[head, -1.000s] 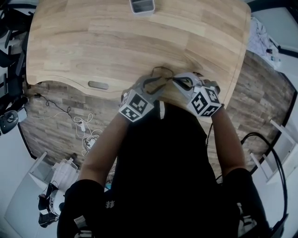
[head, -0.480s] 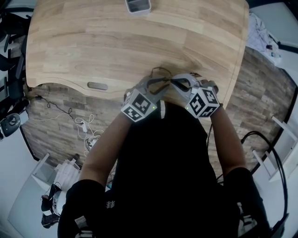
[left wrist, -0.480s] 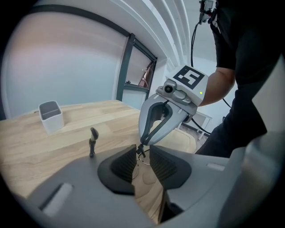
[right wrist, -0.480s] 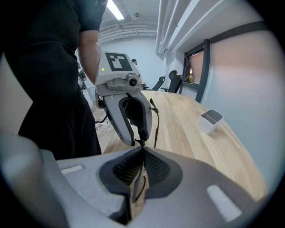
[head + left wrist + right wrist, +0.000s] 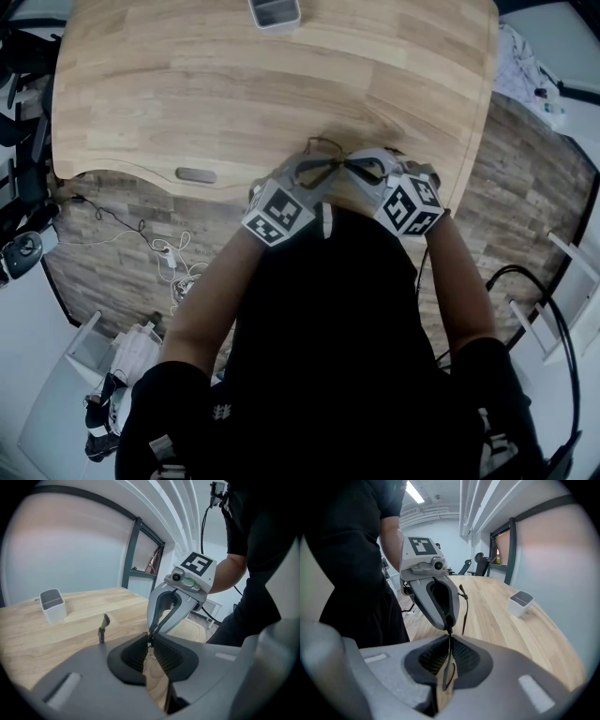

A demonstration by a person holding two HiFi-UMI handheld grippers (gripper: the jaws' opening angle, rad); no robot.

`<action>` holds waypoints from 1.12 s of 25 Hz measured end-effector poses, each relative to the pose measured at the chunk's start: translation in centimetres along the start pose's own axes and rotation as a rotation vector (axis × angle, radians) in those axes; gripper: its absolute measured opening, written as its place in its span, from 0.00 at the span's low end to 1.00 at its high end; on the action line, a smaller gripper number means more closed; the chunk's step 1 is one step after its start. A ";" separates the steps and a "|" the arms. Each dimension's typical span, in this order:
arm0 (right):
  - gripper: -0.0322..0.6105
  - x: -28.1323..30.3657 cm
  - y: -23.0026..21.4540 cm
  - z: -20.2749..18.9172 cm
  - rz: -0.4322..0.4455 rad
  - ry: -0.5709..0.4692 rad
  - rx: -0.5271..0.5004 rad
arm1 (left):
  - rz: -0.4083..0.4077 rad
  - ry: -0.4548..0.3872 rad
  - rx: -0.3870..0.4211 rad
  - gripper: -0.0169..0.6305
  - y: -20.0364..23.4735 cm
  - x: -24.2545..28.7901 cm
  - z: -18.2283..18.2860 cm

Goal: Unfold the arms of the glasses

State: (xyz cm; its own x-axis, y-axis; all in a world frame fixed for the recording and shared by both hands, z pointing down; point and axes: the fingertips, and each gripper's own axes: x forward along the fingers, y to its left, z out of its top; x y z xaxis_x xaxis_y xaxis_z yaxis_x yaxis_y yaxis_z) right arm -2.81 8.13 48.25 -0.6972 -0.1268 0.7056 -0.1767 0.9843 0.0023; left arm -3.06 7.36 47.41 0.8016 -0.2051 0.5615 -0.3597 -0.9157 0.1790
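Observation:
The glasses (image 5: 323,147) are a thin dark wire frame, held above the near edge of the wooden table (image 5: 187,84) between my two grippers. My left gripper (image 5: 317,172) has just been closing. In the left gripper view its pads (image 5: 138,651) pinch a thin piece of the frame, and a folded arm tip (image 5: 102,626) sticks up to the left. My right gripper (image 5: 361,169) is shut on the frame's rim (image 5: 449,670), which runs between its pads. One arm of the glasses (image 5: 463,609) hangs beside the left gripper (image 5: 449,620). The two grippers' tips nearly touch.
A small grey-white box (image 5: 274,11) stands at the table's far edge, also seen as the box (image 5: 52,604) and the box (image 5: 520,603). A grey oval fitting (image 5: 196,173) sits in the table's front edge. Cables (image 5: 169,258) lie on the floor on the left.
The left gripper's fingers have drawn together onto the glasses. Both hands have stayed almost where they were.

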 end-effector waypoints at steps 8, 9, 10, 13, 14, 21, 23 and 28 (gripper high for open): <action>0.10 -3.2 -2.1 -1.2 -0.051 -0.016 0.085 | -0.010 -0.019 0.031 0.09 -1.1 0.2 1.1; 0.10 -3.6 -2.8 -1.7 -0.080 -0.007 0.094 | -0.013 -0.019 0.036 0.09 -1.3 0.2 1.3; 0.10 -3.9 -3.4 -2.3 -0.108 0.007 0.104 | -0.017 -0.019 0.042 0.09 -1.5 0.2 1.5; 0.10 -4.6 -4.6 -3.6 -0.160 0.048 0.124 | -0.031 -0.020 0.061 0.09 -2.3 0.2 1.9; 0.10 -4.8 -4.7 -3.7 -0.168 0.051 0.127 | -0.034 -0.022 0.065 0.09 -2.6 0.3 2.1; 0.10 -5.1 -4.3 -3.3 -0.180 0.032 0.131 | -0.064 -0.043 0.107 0.09 -5.2 0.5 3.7; 0.10 -5.2 -4.1 -3.3 -0.182 0.026 0.133 | -0.078 -0.044 0.124 0.09 -5.9 0.7 4.1; 0.10 -5.6 -3.8 -3.8 -0.185 0.026 0.142 | -0.111 -0.042 0.161 0.09 -7.4 1.2 4.8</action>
State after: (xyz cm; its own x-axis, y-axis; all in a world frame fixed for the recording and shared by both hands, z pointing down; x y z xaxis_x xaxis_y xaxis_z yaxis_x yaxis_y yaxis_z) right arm 4.40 5.57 46.96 -0.6260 -0.2983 0.7206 -0.3972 0.9171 0.0346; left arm 2.84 12.21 42.89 0.8528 -0.1105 0.5105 -0.1895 -0.9762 0.1052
